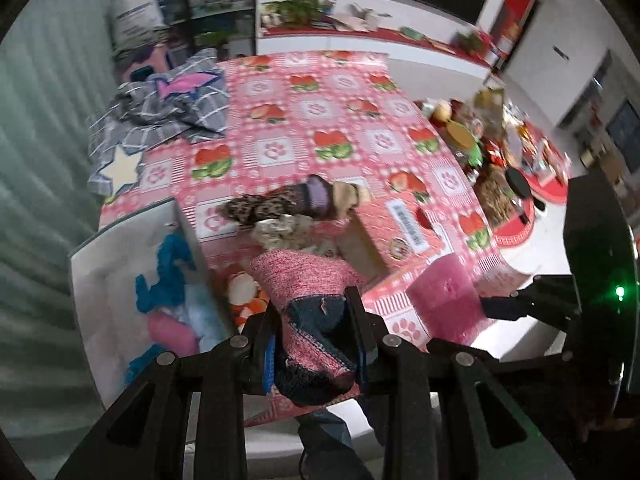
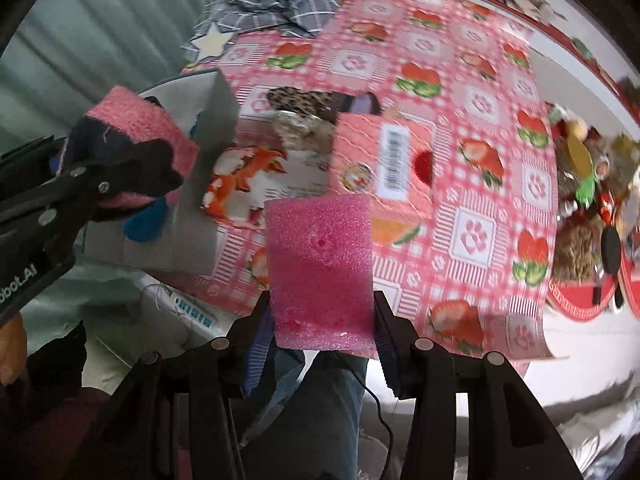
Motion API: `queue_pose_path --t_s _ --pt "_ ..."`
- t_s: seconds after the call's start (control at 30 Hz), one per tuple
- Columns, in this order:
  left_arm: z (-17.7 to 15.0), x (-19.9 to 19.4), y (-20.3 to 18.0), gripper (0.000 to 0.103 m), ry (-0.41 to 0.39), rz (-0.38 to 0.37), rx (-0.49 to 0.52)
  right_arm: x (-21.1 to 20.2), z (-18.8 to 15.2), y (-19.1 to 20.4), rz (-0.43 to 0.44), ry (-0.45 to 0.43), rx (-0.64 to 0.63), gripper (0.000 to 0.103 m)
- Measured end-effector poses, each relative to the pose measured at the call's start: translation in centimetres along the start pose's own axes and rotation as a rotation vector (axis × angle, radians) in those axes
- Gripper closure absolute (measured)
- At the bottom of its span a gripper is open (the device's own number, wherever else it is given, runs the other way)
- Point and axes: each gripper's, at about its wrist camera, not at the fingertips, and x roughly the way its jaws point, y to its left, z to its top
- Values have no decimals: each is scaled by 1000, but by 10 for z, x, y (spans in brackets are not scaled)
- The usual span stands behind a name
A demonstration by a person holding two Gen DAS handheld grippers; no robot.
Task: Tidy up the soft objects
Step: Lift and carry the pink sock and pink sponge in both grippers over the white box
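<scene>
My left gripper (image 1: 314, 320) is shut on a pink and navy fuzzy sock (image 1: 308, 280), held above the near table edge beside a white box (image 1: 116, 248). The sock also shows in the right wrist view (image 2: 136, 132). The white box holds blue and pink soft items (image 1: 172, 280). My right gripper (image 2: 324, 320) is shut on a pink foam sheet (image 2: 320, 264), also visible in the left wrist view (image 1: 444, 300). A pink strawberry-print box (image 2: 384, 160) lies open with a leopard sock (image 1: 264, 204), a beige sock (image 1: 348, 196) and an orange-white plush (image 2: 244, 176) by it.
A grey plaid cloth with stars (image 1: 168, 112) lies at the table's far left. The pink strawberry tablecloth (image 1: 320, 120) covers the table. A red tray with jars and snacks (image 1: 492, 160) stands to the right, off the table. My legs are below the table edge.
</scene>
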Motion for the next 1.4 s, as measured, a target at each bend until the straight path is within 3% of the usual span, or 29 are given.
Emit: queue_pose_path --t_s 0.53,1.4 --pt "-8 -5 60 72 -33 51 -200 3 39 39 -3 17 -127 54" --pt "-34 -4 120 72 2 126 -383 23 70 91 38 59 -269 54"
